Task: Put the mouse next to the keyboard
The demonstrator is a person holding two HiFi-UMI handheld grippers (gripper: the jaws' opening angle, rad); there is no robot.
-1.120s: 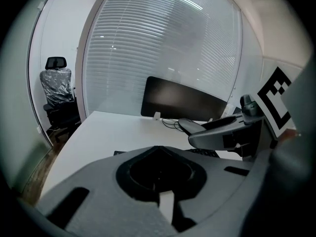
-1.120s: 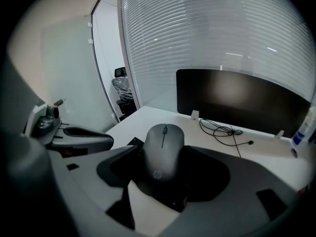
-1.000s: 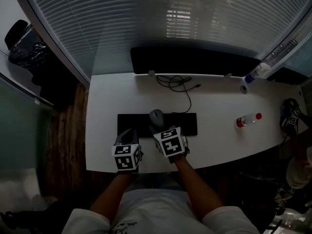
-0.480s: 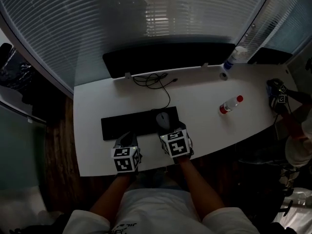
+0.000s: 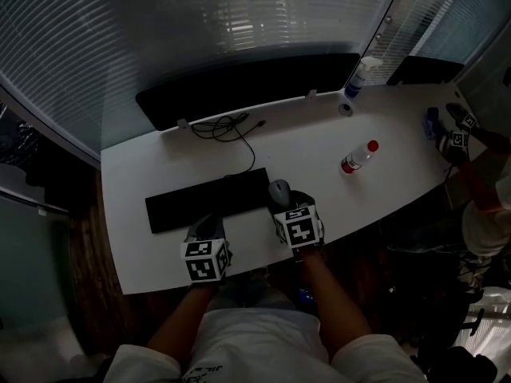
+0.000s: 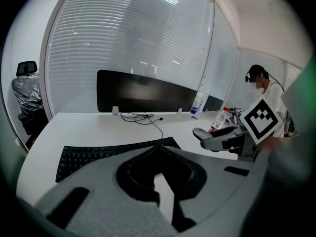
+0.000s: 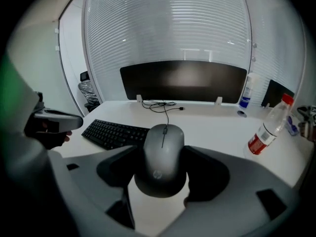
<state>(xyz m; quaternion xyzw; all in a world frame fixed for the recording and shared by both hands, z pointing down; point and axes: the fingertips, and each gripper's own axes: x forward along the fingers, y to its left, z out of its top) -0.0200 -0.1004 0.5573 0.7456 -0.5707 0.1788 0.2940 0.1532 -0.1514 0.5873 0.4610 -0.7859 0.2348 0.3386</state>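
Mouse (image 7: 164, 154) in right tongs (image 7: 160, 168); long axis, nose toward black panel (image 7: 182, 80).

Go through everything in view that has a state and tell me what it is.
right gripper: shut on the mouse
mouse: held, just past the keyboard right end
left gripper: shut, empty
keyboard: lying flat, keys up
monitor: screen dark
water bottle: upright, capped

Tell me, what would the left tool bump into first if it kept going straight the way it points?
Most likely the keyboard. The left tool aims at the keyboard's right end, with nothing else in front. It tilts downward and depth is hard to judge, so it might touch the white table just before the keys.
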